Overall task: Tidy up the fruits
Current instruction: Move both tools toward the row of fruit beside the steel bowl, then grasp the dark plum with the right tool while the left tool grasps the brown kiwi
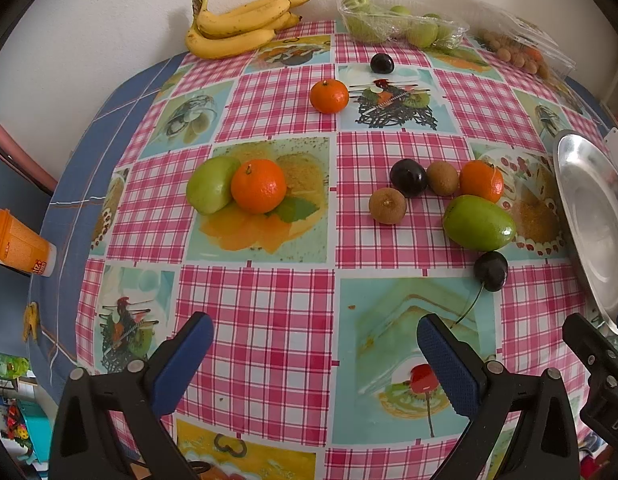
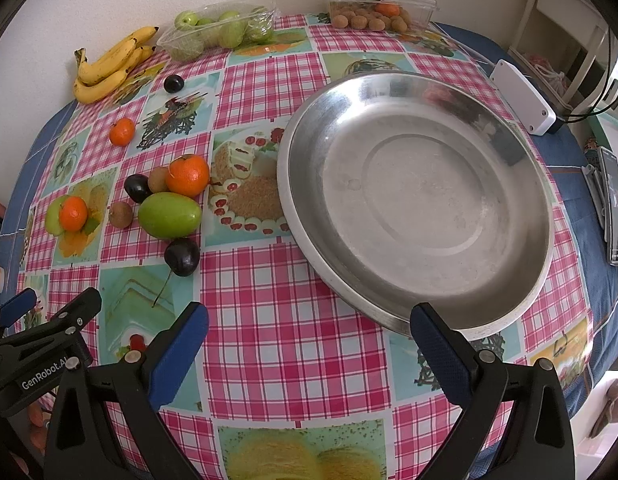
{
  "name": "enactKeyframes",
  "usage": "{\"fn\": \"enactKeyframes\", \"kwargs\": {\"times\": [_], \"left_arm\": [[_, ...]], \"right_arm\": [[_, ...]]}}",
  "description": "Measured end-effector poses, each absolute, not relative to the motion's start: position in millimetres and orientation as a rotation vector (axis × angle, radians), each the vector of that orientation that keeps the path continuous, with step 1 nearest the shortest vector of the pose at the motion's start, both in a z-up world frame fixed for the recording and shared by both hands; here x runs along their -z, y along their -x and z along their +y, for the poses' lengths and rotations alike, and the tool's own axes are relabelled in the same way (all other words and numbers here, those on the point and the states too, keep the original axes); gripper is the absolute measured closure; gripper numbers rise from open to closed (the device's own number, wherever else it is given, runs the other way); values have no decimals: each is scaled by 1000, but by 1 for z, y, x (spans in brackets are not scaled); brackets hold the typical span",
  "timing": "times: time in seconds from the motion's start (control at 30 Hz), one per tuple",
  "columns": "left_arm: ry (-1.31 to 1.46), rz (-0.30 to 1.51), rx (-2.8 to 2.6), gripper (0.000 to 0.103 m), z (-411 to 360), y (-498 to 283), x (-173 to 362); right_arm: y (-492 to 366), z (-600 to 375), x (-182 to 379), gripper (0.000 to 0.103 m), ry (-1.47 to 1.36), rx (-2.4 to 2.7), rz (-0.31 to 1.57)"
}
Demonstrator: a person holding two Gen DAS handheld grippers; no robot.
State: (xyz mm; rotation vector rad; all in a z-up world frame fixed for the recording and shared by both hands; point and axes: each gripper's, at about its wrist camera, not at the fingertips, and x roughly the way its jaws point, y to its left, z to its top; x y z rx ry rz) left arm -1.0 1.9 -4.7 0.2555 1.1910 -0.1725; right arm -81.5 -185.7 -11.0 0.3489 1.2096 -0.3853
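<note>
Loose fruit lies on a checked tablecloth. A green mango [image 1: 479, 222] [image 2: 169, 215], a tangerine [image 1: 481, 181] [image 2: 188, 175], two kiwis [image 1: 387, 205] [image 1: 442, 177], a dark plum [image 1: 408, 178] and a stemmed cherry [image 1: 491, 271] [image 2: 182, 256] cluster left of a big empty steel dish [image 2: 413, 200] [image 1: 593, 216]. Another mango [image 1: 211, 189] and tangerine [image 1: 259, 186] touch farther left. A third tangerine [image 1: 329, 96] and a plum [image 1: 382, 63] lie behind. My left gripper [image 1: 313, 356] is open and empty above the cloth. My right gripper [image 2: 309, 344] is open and empty at the dish's near rim.
Bananas [image 1: 237, 26], a clear tray of green fruit [image 1: 401, 24] and a clear box of small brown fruit [image 2: 375, 10] stand along the back wall. An orange cup [image 1: 17, 244] is off the left edge. A white box [image 2: 523, 96] and phones [image 2: 613, 204] lie right.
</note>
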Motion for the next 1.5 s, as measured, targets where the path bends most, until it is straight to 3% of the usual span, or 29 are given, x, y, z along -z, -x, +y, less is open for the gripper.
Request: {"fn": "enactKeyframes", "kwargs": {"times": [0.47,0.8,1.27,1.5], "left_arm": [[-227,1057,148,0,8,-13,-16],[-122,1232,136,0,12,-33,-3],[1,1288,104,0,17,-60,4],[1,1219,104,0,12,-73,-6]], "right_arm": [[72,-173,-1,2,-319,316,1142],[44,-151,2,2,-281,240,1161],[18,-144,13,3,-284,214,1194],[9,-141,13,20,-267,204,1202]]}}
